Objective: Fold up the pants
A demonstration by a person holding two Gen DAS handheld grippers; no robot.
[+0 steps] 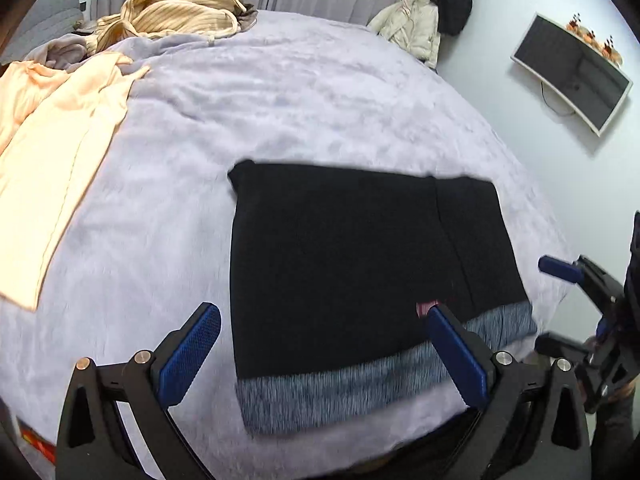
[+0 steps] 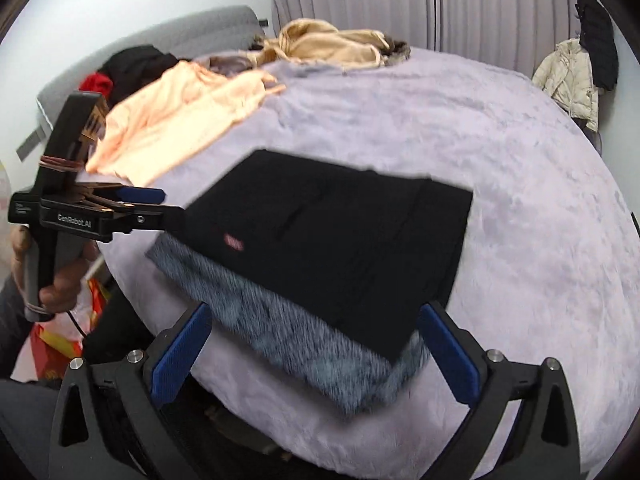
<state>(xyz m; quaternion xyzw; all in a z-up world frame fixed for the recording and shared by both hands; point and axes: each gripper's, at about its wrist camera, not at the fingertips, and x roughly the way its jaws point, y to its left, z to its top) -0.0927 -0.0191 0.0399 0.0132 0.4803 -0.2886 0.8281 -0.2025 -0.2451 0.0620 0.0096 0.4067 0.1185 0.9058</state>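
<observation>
The black pants with grey fleece lining (image 1: 360,264), folded into a rectangle, lie flat on the lavender plush blanket (image 1: 280,100). Both the left gripper (image 1: 320,356) and right gripper (image 2: 316,360) hover spread wide, holding nothing. Only the left wrist view shows the wall-mounted white-framed screen (image 1: 572,76); only the right shows the red cloth (image 2: 96,82).

We see a bed (image 1: 280,92) under a pale lilac fleece cover. Folded black pants (image 1: 344,248) with grey lining lie flat on it; a peach garment (image 1: 60,128) and beige ribbed clothing (image 1: 176,12) rest farther back.
</observation>
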